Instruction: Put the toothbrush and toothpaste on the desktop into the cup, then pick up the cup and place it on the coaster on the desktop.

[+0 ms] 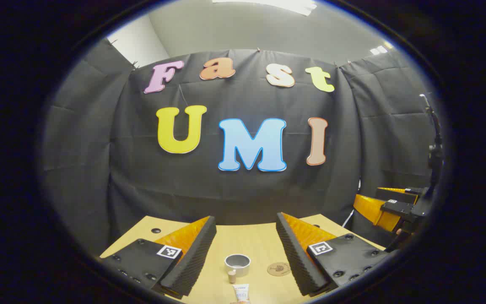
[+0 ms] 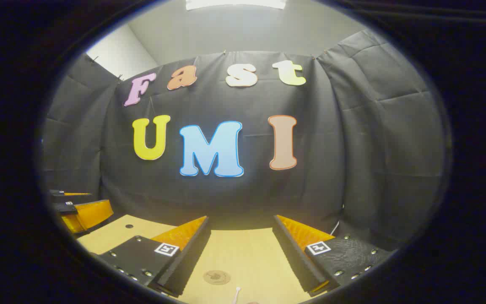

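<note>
In the left gripper view, a grey cup (image 1: pixel 237 264) stands upright on the wooden desktop (image 1: pixel 251 240), seen from above between my fingers. A round brown coaster (image 1: pixel 279 269) lies just right of it. A white toothpaste tube (image 1: pixel 241 292) lies nearer, at the bottom edge, with a small tan cylinder (image 1: pixel 231 276) beside the cup. My left gripper (image 1: pixel 246 219) is open, held above and short of them. In the right gripper view, my right gripper (image 2: pixel 240 219) is open over the coaster (image 2: pixel 216 277), and a thin white toothbrush end (image 2: pixel 236 293) shows at the bottom edge.
The black cloth wall closes the desktop's far side. The right gripper (image 1: pixel 384 209) hangs off the desktop's right edge in the left gripper view. The left gripper (image 2: pixel 80 213) sits at the far left of the right gripper view. Small holes (image 1: pixel 155 230) mark the desktop's back corner.
</note>
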A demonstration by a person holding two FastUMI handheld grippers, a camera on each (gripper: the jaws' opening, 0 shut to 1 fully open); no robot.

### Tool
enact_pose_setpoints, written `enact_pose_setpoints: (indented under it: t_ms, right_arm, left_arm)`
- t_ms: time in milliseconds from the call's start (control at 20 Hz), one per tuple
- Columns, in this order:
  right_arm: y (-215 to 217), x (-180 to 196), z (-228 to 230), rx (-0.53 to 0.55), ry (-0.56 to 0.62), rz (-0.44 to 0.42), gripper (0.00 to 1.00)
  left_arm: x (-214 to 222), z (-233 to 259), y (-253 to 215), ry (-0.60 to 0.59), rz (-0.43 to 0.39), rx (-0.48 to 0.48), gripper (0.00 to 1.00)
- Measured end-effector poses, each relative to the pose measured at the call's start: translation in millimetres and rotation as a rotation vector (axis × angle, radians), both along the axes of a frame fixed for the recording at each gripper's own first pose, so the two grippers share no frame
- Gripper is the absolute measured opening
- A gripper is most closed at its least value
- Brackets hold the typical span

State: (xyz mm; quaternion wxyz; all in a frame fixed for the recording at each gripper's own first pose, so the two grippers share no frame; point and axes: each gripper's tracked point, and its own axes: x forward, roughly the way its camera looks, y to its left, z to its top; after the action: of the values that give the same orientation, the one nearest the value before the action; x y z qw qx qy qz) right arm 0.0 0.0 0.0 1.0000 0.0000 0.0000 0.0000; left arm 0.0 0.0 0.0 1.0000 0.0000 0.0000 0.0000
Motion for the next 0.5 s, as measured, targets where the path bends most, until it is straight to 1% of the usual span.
enact_pose_setpoints:
  t_ms: [150, 250, 450, 500]
  right_arm:
    - [-5.6, 6.3, -6.1, -0.005, 0.022, -0.009, 0.94]
    - [-12.8, 9.5, -18.8, -0.024, 0.064, -0.026, 0.94]
    - [-13.0, 11.2, -39.9, 0.0, 0.127, -0.012, 0.94]
    - [-13.6, 11.9, -46.7, 0.006, 0.149, -0.01, 0.94]
  left_arm:
    - [4.4, -5.4, -5.1, 0.018, 0.001, -0.019, 0.96]
    - [7.0, -13.9, -2.7, 0.042, 0.012, -0.025, 0.96]
    - [14.5, -36.4, -0.8, 0.103, 0.024, -0.039, 0.96]
    - [14.3, -41.6, -0.4, 0.119, 0.027, -0.041, 0.91]
